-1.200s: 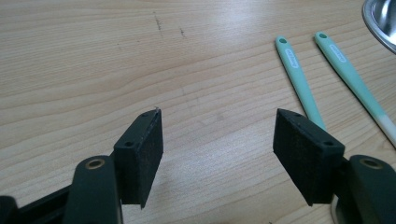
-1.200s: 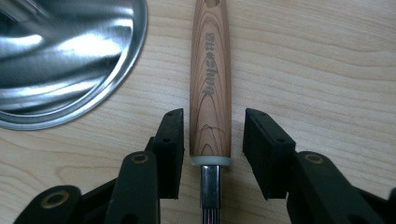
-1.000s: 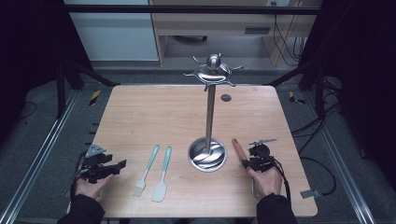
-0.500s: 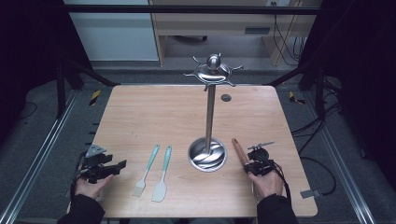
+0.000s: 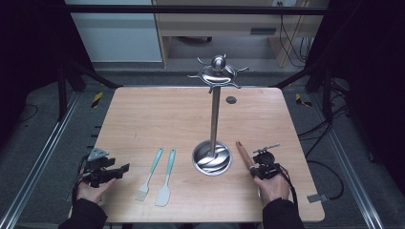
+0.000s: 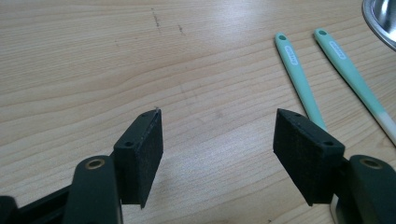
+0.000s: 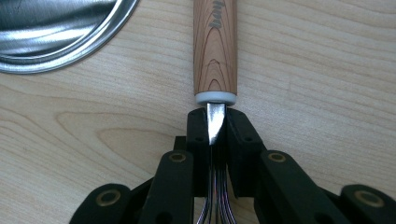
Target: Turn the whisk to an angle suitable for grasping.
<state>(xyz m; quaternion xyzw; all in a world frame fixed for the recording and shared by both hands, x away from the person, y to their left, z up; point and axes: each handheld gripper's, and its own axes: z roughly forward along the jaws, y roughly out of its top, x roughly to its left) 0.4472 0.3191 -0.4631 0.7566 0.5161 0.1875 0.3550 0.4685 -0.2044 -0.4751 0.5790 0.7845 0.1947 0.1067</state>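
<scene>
Stand (image 5: pixel 213 157) sits mid-table (image 5: pixel 157 114), toward the near edge. Brush (image 5: pixel 149 174) & spatula (image 5: pixel 165 177) lie side by side just left of its base, brush further left. Whisk (image 5: pixel 244 153) lies just right of base. Left gripper (image 5: pixel 111 171) near left corner; right gripper (image 5: pixel 260 168) at whisk's near end.

Dark sleeves. Left tool (image 6: pixel 217 144): black jaws, textured pads, brass rivets, grey plate. Right tool (image 7: pixel 217 126): black, trailing cable.
</scene>
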